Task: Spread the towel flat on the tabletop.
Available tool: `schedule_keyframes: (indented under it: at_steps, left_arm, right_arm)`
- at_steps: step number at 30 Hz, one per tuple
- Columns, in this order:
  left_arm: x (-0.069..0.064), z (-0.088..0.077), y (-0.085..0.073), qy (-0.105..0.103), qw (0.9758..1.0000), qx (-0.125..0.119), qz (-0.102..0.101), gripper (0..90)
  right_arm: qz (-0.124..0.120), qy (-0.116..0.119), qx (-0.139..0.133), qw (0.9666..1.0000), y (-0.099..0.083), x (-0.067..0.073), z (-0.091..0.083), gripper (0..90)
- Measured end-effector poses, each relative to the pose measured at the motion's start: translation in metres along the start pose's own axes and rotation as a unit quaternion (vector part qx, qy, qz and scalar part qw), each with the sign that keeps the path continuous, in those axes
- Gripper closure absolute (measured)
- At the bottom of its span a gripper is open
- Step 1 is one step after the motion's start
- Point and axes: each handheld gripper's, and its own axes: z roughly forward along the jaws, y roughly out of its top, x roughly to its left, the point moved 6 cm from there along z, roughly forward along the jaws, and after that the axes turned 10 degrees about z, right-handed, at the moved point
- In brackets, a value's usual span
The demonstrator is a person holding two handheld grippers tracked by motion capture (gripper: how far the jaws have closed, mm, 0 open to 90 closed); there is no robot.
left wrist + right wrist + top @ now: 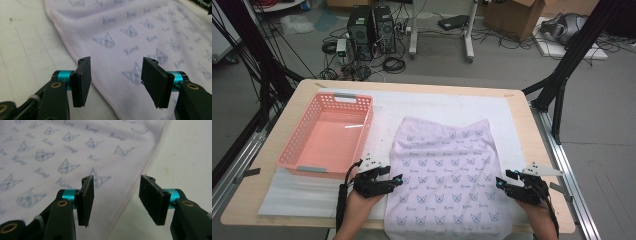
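Observation:
A pale lilac towel (444, 167) printed with blue cat faces lies spread flat on the white mat, its near edge hanging over the table's front. My left gripper (398, 180) is at the towel's left edge, open, with nothing between its jaws. In the left gripper view the towel (140, 32) runs beneath the open gripper (116, 75). My right gripper (500, 182) sits at the towel's right edge, also open and empty. Below the open gripper (116, 195) in the right gripper view, the towel's hem (140, 170) passes between its jaws.
A pink plastic basket (292, 150) stands empty at the left of the table. A white mat (437, 102) covers most of the wooden tabletop (522, 120). Black frame legs, computers and cables stand on the floor beyond the table.

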Motion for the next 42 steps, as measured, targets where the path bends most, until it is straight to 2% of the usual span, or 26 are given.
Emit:
schedule_keyframes:
  at_steps: [3,7,10,13,15,16,19,21,22,24,26,30,32,34,36,37,39,42]
  left_arm:
    - [-0.008,-0.01,-0.013,-0.005,0.9999,0.012,-0.011,41.6]
    - [-0.015,-0.023,-0.022,-0.007,0.9996,0.008,-0.025,47.9]
    - [-0.021,-0.031,-0.029,-0.008,0.9998,0.004,-0.018,52.0]
    - [-0.025,-0.036,-0.033,-0.011,0.9998,0.0,-0.017,52.0]
    - [-0.029,-0.037,-0.036,-0.016,0.9999,0.0,-0.005,55.4]
    - [-0.031,-0.038,-0.037,-0.018,0.9998,0.0,0.002,63.3]
    - [-0.035,-0.037,-0.039,-0.018,0.9998,0.001,0.012,73.0]
    - [-0.036,-0.036,-0.04,-0.005,0.9996,-0.002,0.026,82.8]
    - [-0.037,-0.036,-0.04,-0.006,0.9997,-0.002,0.025,87.4]
    - [-0.038,-0.038,-0.04,-0.004,0.9996,0.004,0.026,88.5]
    - [-0.039,-0.045,-0.042,-0.002,0.9996,0.011,0.027,88.6]
    - [-0.044,-0.059,-0.052,-0.018,0.9996,0.017,0.014,88.6]
    - [-0.049,-0.063,-0.055,-0.022,0.9993,0.022,0.021,88.6]
    - [-0.05,-0.064,-0.054,-0.017,0.9993,0.018,0.027,86.0]
    - [-0.047,-0.063,-0.049,-0.017,0.9997,0.008,0.012,66.6]
    - [-0.046,-0.062,-0.047,-0.017,0.9998,-0.002,0.005,62.1]
    - [-0.044,-0.058,-0.045,-0.015,0.9999,-0.008,0.001,58.6]
    - [-0.044,-0.051,-0.043,-0.014,0.9999,-0.006,0.002,57.0]
  right_arm:
    - [0.003,-0.007,0.006,1.0,-0.014,0.005,-0.01,44.9]
    - [0.001,-0.009,0.026,0.9996,-0.034,0.013,-0.018,45.8]
    - [-0.001,-0.015,0.023,0.9996,-0.038,0.019,-0.022,48.3]
    - [-0.009,-0.033,0.023,0.9991,-0.042,0.023,-0.024,50.2]
    - [-0.012,-0.044,0.026,0.9986,-0.043,0.025,-0.027,53.8]
    - [-0.011,-0.05,0.027,0.9983,-0.044,0.025,-0.028,55.8]
    - [0.005,-0.067,0.038,0.9971,-0.045,0.025,-0.032,65.6]
    - [0.008,-0.058,0.046,0.9973,-0.045,0.026,-0.034,82.1]
    - [0.008,-0.05,0.047,0.9976,-0.046,0.027,-0.034,85.7]
    - [0.011,-0.047,0.05,0.9976,-0.047,0.027,-0.036,87.0]
    - [0.017,-0.039,0.057,0.9975,-0.051,0.026,-0.042,87.3]
    - [0.016,-0.03,0.064,0.9974,-0.06,0.024,-0.057,87.4]
    - [0.021,-0.029,0.074,0.9967,-0.065,0.026,-0.063,87.7]
    - [0.028,-0.029,0.083,0.9957,-0.066,0.027,-0.068,85.7]
    - [0.03,-0.031,0.071,0.9965,-0.064,0.028,-0.069,67.2]
    - [0.043,-0.027,0.06,0.9969,-0.062,0.029,-0.068,64.4]
    - [0.051,-0.022,0.037,0.9978,-0.056,0.03,-0.065,62.9]
    - [0.044,-0.041,0.024,0.9979,-0.05,0.032,-0.052,67.1]
